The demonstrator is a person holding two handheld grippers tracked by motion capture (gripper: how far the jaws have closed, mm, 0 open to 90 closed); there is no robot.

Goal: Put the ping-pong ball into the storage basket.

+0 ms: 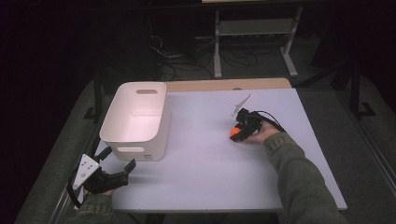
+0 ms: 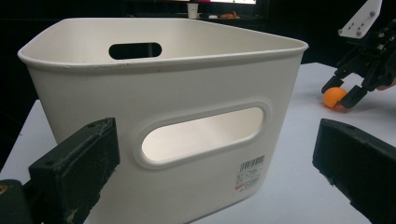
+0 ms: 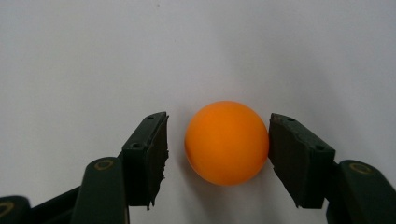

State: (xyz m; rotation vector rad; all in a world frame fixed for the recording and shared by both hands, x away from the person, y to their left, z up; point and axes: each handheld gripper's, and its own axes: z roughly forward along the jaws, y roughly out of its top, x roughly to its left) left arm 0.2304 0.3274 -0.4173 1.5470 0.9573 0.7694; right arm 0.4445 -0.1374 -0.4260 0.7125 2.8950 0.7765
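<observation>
1. Right gripper view: your right gripper (image 3: 217, 154) straddles the smooth, round orange ball (image 3: 227, 142) on the matte white table (image 3: 93, 56); one rubbery black jaw touches it, the other stands just clear, so it's open.
2. High view: your left gripper (image 1: 117, 158) gapes open, holding nothing, just beside the glossy white plastic bin (image 1: 135, 119) with rounded corners and slot handles.
</observation>
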